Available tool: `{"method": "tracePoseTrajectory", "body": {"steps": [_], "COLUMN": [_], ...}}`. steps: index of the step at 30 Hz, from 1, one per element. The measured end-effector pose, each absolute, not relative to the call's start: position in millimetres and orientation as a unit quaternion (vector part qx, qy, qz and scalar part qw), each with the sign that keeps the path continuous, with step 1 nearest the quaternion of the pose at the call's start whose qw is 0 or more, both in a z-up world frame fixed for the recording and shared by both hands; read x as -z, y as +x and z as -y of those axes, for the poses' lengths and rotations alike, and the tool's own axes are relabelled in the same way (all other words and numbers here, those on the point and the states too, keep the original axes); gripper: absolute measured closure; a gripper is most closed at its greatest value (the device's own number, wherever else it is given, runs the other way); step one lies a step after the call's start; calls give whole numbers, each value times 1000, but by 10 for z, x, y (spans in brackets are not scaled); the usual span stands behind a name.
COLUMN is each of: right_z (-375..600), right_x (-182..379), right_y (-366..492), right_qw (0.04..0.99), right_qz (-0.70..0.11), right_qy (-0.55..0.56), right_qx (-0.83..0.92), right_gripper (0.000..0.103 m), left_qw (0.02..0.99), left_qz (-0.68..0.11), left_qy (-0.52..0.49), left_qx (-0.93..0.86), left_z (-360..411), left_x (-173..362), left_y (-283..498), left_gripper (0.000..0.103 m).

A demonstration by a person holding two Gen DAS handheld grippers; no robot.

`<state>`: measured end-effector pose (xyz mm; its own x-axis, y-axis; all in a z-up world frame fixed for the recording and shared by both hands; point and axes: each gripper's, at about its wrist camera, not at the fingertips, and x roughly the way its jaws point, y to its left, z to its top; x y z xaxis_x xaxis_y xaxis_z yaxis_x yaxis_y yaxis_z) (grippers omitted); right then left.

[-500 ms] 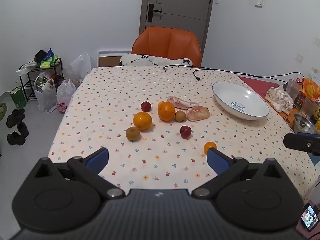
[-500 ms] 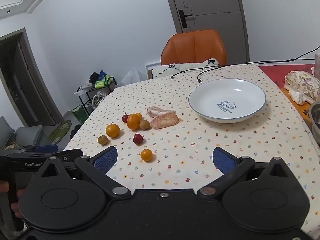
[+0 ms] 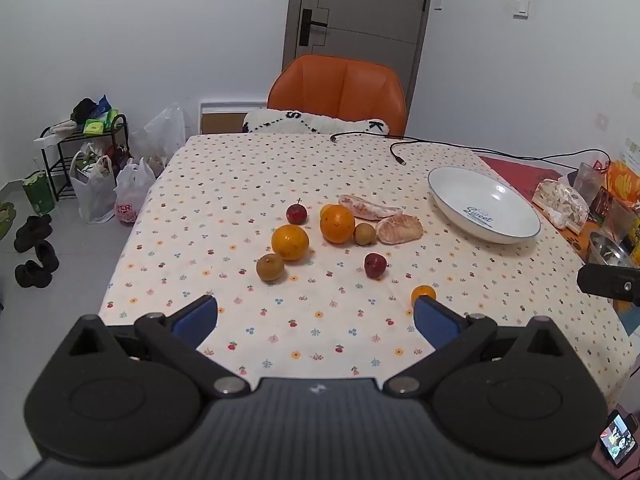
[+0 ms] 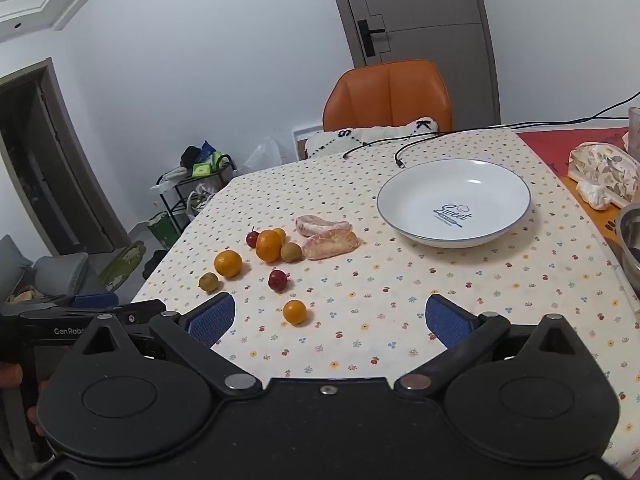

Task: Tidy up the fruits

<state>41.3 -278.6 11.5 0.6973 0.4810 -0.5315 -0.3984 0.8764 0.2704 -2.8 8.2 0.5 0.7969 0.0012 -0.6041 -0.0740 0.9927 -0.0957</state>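
Fruits [image 3: 338,224] loose on the table [image 3: 240,184], plate [image 4: 454,202] empty.
Both tools [image 3: 316,316] [image 4: 328,314] gaping, unloaded; round oranges could roll if nudged.

even, cool indoor light, sharp focus; glare glints inside the white plate [image 4: 454,204] at one o'clock, fisheye corners darkening, short soft shadows.
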Motion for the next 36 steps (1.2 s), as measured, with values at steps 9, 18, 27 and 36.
{"method": "tracePoseTrajectory", "body": {"steps": [9,18,27,36], "right_z": [2769,2743,2707,2748], "right_x": [-112,-125,-96,-94], "right_y": [406,395,422,421], "right_qw": [918,918,918,920], "right_qz": [-308,-310,-313,-313], "right_qy": [65,60,49,52], "right_qx": [-242,-242,-238,-232], "right_gripper": [0,0,0,0], "left_qw": [946,946,946,946], "left_qz": [-319,-318,-318,-318], "left_qy": [-57,-58,-59,-56], "left_qx": [-21,-20,-21,-14], "left_z": [-80,-90,-131,-99], "left_x": [-17,-14,-13,-16], "left_y": [-35,-49,-53,-59], "left_gripper": [0,0,0,0]}}
